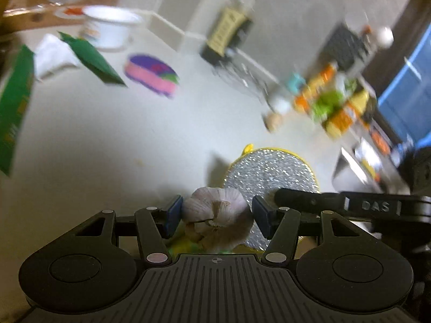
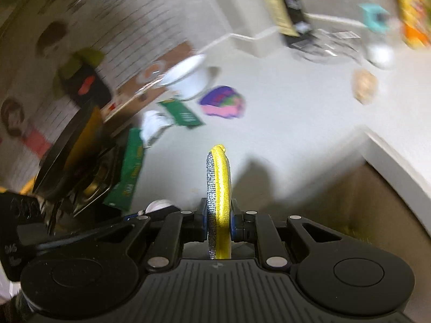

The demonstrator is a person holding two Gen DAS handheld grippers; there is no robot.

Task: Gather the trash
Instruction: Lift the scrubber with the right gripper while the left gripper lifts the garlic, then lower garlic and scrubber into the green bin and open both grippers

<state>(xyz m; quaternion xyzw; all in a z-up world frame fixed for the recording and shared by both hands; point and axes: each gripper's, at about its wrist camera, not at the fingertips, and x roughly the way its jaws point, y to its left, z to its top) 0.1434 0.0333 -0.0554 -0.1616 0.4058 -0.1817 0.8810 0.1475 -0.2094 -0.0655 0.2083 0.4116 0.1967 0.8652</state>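
Note:
My left gripper (image 1: 216,216) holds a pale garlic bulb (image 1: 215,210) between its blue pads, above the white counter. My right gripper (image 2: 218,222) is shut on a round scrub sponge (image 2: 218,188), silver mesh on one side and yellow on the other, held on edge. The same sponge (image 1: 272,175) shows just behind the garlic in the left wrist view, with the right gripper's black finger (image 1: 309,202) reaching in from the right. Green packets (image 1: 91,58) and a crumpled white wrapper (image 1: 51,55) lie on the counter at the far left.
A white bowl (image 1: 110,28), a purple and pink sponge (image 1: 152,74), a dark bottle (image 1: 226,33), a wire rack (image 1: 242,72) and a small beige object (image 1: 273,121) stand on the counter. Colourful packets (image 1: 331,105) crowd the right. The counter edge (image 2: 390,156) drops off at the right.

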